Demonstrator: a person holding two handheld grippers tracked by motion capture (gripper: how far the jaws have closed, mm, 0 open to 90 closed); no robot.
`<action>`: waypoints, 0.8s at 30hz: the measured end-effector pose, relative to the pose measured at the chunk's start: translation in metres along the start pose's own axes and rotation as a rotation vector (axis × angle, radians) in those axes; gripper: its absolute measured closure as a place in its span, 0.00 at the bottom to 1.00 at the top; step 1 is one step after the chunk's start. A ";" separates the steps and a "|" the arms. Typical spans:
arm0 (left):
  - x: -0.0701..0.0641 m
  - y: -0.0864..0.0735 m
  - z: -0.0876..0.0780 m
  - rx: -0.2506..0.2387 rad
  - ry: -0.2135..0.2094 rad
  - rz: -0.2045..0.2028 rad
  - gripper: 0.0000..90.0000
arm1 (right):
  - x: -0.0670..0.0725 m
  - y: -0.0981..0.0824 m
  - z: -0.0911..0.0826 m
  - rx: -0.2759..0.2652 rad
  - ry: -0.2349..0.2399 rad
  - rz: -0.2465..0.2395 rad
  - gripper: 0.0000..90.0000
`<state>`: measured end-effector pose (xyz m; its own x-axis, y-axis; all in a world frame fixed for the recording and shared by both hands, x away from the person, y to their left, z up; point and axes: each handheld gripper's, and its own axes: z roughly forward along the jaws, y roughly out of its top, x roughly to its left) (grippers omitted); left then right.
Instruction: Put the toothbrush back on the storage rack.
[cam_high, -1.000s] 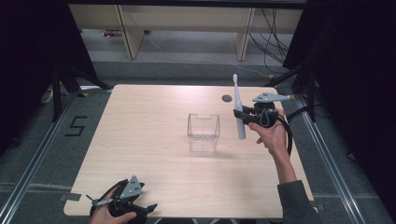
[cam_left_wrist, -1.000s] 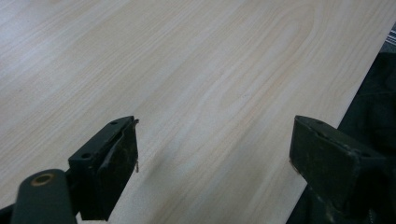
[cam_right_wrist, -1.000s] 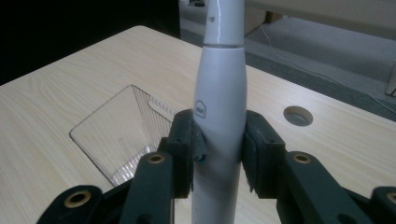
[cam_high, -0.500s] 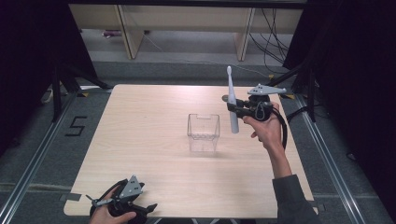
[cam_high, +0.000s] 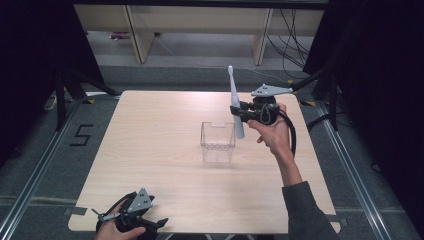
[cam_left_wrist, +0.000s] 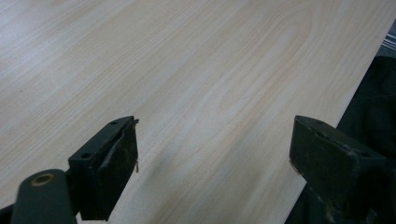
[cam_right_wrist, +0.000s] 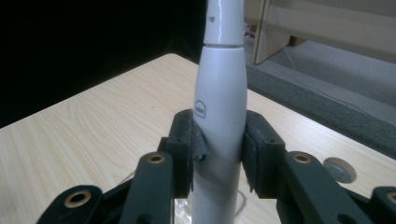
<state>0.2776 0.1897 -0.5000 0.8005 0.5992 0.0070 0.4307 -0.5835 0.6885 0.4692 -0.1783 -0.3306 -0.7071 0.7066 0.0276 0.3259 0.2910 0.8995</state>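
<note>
A white electric toothbrush (cam_high: 234, 102) stands upright in the air, head up, with my right gripper (cam_high: 239, 113) shut on its handle. In the right gripper view both pads press the toothbrush (cam_right_wrist: 219, 121) handle from either side. It hangs just right of and above a clear plastic box (cam_high: 218, 141) at the middle of the wooden table (cam_high: 150, 140). My left gripper (cam_high: 131, 220) lies at the table's near left edge, held by a hand. The left gripper view has its jaws wide apart over bare wood, with nothing between them.
A round dark disc (cam_right_wrist: 339, 169) is set in the tabletop near the far right corner. Shelving legs and cables stand on the floor beyond the table. Metal floor rails run along both sides of the table.
My right gripper has carried the toothbrush up and leftward, closer to the clear box, and the brush now stands more upright. The left gripper has stayed put.
</note>
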 end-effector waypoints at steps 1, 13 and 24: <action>0.000 0.000 0.000 0.004 0.002 0.005 0.16 | 0.002 0.001 0.004 -0.006 0.000 -0.014 0.74; -0.001 -0.001 0.000 -0.008 0.006 -0.017 0.16 | 0.018 0.001 0.036 0.044 0.045 -0.013 0.74; -0.001 0.000 0.000 -0.006 0.005 -0.002 0.16 | 0.018 -0.013 0.057 0.110 0.048 -0.035 0.74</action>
<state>0.2768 0.1898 -0.5001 0.7978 0.6028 0.0093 0.4295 -0.5792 0.6928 0.4880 -0.1327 -0.3667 -0.7477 0.6637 0.0200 0.3651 0.3859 0.8472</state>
